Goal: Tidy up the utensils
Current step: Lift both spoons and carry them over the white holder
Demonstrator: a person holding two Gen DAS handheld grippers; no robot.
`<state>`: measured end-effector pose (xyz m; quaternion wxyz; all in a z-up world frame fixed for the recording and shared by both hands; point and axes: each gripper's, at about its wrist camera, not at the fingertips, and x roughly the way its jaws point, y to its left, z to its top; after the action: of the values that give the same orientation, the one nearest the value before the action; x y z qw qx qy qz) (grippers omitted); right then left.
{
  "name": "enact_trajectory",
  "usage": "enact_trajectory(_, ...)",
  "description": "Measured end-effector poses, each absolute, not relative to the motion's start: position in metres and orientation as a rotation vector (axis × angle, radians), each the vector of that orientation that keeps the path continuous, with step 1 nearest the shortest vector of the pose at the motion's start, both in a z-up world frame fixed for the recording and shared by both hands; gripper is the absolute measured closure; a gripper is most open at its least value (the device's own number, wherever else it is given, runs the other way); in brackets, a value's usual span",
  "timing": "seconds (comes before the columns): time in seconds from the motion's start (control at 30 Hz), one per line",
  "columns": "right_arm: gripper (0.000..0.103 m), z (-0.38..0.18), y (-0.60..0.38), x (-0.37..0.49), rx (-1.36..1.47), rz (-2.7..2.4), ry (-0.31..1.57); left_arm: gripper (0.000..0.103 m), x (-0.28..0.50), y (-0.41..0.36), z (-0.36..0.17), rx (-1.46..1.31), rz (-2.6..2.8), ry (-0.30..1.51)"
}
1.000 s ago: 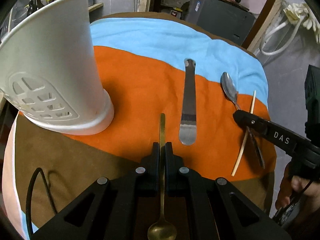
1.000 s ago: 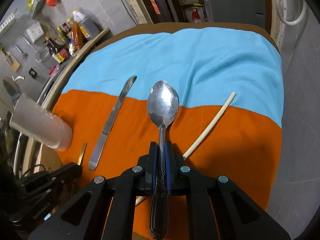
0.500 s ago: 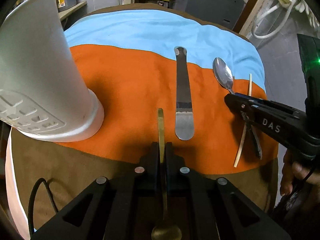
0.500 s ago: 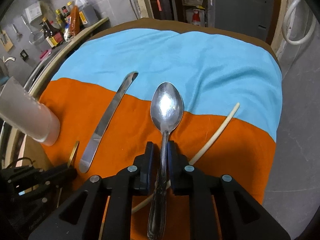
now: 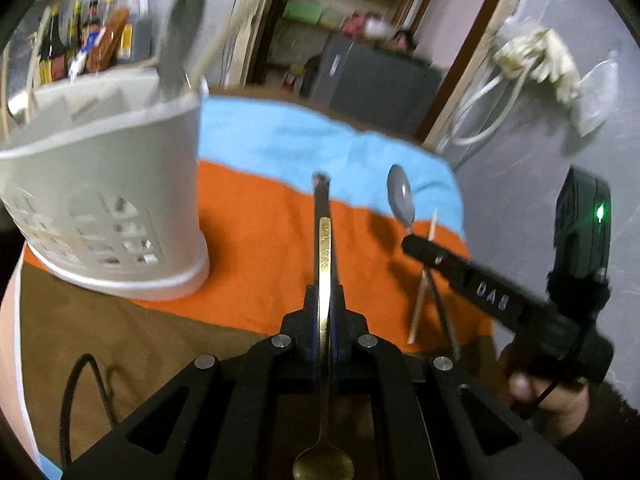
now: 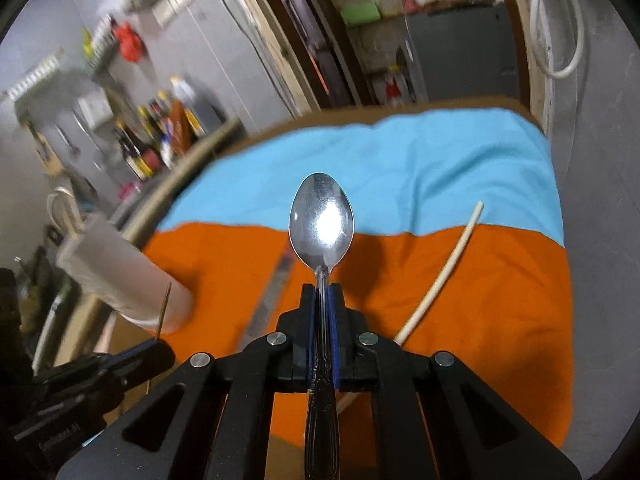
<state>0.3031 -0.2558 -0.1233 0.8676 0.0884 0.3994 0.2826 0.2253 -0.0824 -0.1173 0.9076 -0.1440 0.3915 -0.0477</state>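
I'm gripping the slim gold spoon (image 5: 323,252) in my left gripper (image 5: 324,300) and, jaws just closing, the silver tablespoon (image 6: 321,220) in my right gripper (image 6: 321,300), heading for the white perforated plastic caddy (image 5: 108,200) at the cloth's left edge, while the steel knife (image 6: 272,296) and pale chopstick (image 6: 440,276) are lying mid-cloth, waiting.

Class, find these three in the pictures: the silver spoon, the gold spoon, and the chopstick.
Silver spoon (image 6: 321,222): right wrist view, on its bowl.
Gold spoon (image 5: 324,248): left wrist view, on its handle.
Chopstick (image 6: 448,268): right wrist view, on its middle.
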Motion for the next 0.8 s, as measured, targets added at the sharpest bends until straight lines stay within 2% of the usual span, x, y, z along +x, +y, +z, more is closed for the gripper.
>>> enact_trajectory(0.43,0.099,-0.061,-0.242,0.241,0.329,0.65,0.45,0.101,0.194,-0.058,-0.07,-0.307,-0.171,0.596)
enact_trajectory(0.8,0.098,-0.002,-0.205,0.215,0.341,0.687,0.225,0.101,0.17,-0.015,-0.011,-0.298,-0.179,0.435)
